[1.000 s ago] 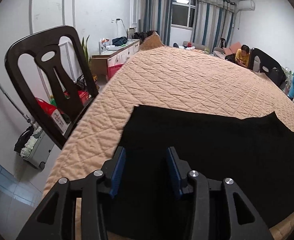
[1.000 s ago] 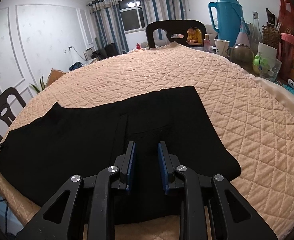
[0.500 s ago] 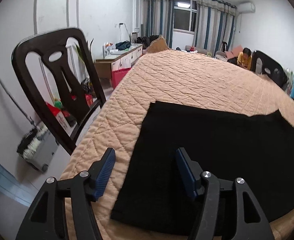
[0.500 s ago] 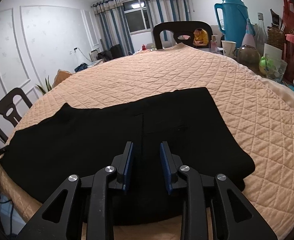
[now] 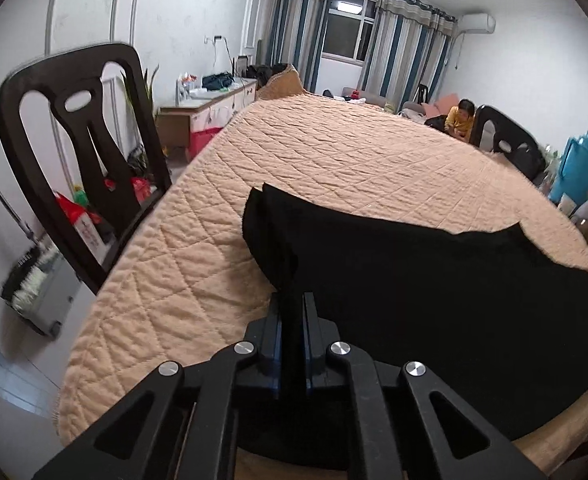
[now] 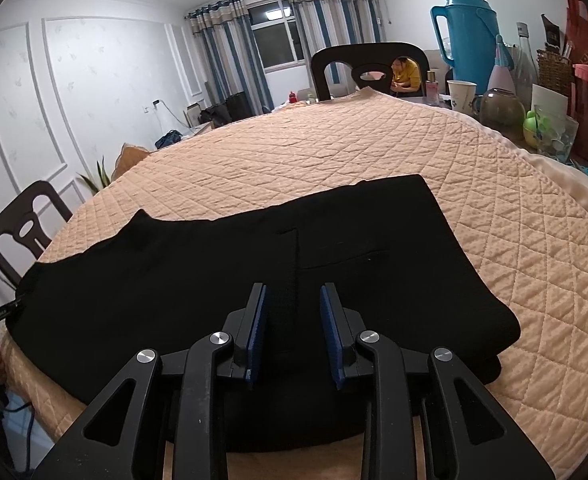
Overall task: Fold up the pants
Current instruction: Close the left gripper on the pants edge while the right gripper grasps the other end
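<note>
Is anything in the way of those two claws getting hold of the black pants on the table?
Nothing visible. The left claw has just closed and already pinches the pants at one end. The right claw hangs open right over the fabric, with only bare cloth between its pads.

Wrist views, low over shared pants [image 5: 433, 300]

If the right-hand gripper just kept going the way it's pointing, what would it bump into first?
Most likely the black pants. The right gripper hangs open and angled down over them, with the dark vertical strip straight ahead between its fingers. How far above the cloth it sits is hard to judge.
</note>
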### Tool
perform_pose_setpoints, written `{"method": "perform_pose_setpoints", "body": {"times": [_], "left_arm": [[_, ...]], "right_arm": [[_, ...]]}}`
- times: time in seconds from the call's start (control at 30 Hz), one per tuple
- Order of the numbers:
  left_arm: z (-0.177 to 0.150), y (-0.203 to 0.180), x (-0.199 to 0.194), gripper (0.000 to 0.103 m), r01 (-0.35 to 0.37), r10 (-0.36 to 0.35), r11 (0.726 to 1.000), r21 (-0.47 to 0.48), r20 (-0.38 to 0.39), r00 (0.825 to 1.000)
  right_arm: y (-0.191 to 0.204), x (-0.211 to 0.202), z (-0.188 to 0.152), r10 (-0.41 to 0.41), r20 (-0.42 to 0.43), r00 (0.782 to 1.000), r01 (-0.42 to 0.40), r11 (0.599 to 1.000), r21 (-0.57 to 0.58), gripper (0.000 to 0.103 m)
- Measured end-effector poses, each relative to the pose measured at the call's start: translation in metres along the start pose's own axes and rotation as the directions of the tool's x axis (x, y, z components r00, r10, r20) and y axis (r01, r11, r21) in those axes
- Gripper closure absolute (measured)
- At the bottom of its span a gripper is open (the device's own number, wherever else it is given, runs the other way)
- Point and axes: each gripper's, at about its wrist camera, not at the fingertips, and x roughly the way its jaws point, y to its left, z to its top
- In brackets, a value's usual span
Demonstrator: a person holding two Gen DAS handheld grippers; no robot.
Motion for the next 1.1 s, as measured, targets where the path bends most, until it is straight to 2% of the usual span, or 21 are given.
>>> {"method": "perform_pose_setpoints", "body": {"times": [0.1,0.2,0.27,0.43,0.5,0.57,0.63,0.7,0.73,0.77,0.8,0.83,0.9,0.97,1.03,1.1], "left_arm": [[0.005,0.002,-0.006,0.095,0.098,-0.098,0.993,-0.066,-0.001,0.995],[0.010,-0.014,-0.013,0.095,0.191,-0.191,0.978,-0.088,0.013,0.982],[0.015,-0.033,-0.013,0.095,0.257,-0.257,0.963,-0.084,0.014,0.966],[0.019,-0.105,-0.003,0.095,0.419,-0.420,0.908,-0.023,-0.032,0.907],[0.011,-0.135,0.006,0.095,0.464,-0.461,0.886,0.014,-0.076,0.884],[-0.001,-0.162,0.021,0.095,0.506,-0.496,0.862,0.032,-0.153,0.855],[-0.014,-0.179,0.033,0.095,0.511,-0.489,0.858,0.056,-0.222,0.844],[-0.018,-0.184,0.027,0.094,0.527,-0.501,0.846,0.076,-0.221,0.837],[-0.017,-0.183,0.023,0.094,0.548,-0.522,0.834,0.063,-0.229,0.822],[-0.013,-0.179,0.018,0.091,0.567,-0.545,0.822,0.045,-0.224,0.808],[-0.010,-0.176,0.012,0.085,0.576,-0.556,0.816,0.045,-0.209,0.805],[-0.006,-0.172,0.003,0.077,0.572,-0.556,0.818,0.060,-0.177,0.812],[0.001,-0.157,-0.009,0.070,0.567,-0.557,0.821,0.065,-0.122,0.822],[0.006,-0.140,-0.017,0.070,0.534,-0.530,0.843,0.066,-0.067,0.845],[0.008,-0.123,-0.021,0.070,0.478,-0.478,0.876,0.066,-0.023,0.878],[0.006,-0.110,-0.016,0.070,0.437,-0.437,0.898,0.054,-0.015,0.899]], "right_arm": [[0.001,-0.002,0.001,0.010,0.007,1.000,-0.010,1.000,-0.001,0.075],[0.004,-0.003,0.003,0.029,0.011,1.000,-0.030,1.000,0.001,0.075],[0.008,-0.003,0.004,0.054,0.013,0.998,-0.054,0.999,0.002,0.075],[0.020,-0.002,0.003,0.138,0.004,0.990,-0.138,0.990,0.002,0.075],[0.025,0.000,0.002,0.171,-0.005,0.985,-0.171,0.985,0.003,0.075],[0.030,0.005,0.000,0.215,-0.022,0.976,-0.215,0.976,0.015,0.075],[0.035,0.011,-0.003,0.268,-0.046,0.962,-0.266,0.963,0.036,0.075],[0.042,0.017,-0.005,0.319,-0.071,0.945,-0.316,0.948,0.049,0.075],[0.047,0.020,-0.005,0.340,-0.084,0.937,-0.337,0.940,0.051,0.075],[0.053,0.024,-0.006,0.368,-0.101,0.924,-0.365,0.930,0.053,0.075],[0.056,0.026,-0.006,0.385,-0.110,0.916,-0.381,0.923,0.056,0.075],[0.063,0.030,-0.006,0.417,-0.126,0.900,-0.412,0.909,0.062,0.074],[0.074,0.038,-0.006,0.470,-0.155,0.869,-0.463,0.883,0.079,0.065],[0.088,0.049,-0.005,0.526,-0.195,0.828,-0.517,0.850,0.100,0.062],[0.102,0.060,-0.005,0.548,-0.246,0.800,-0.539,0.835,0.107,0.062],[0.117,0.069,-0.005,0.546,-0.289,0.786,-0.547,0.833,0.085,0.062]]}}
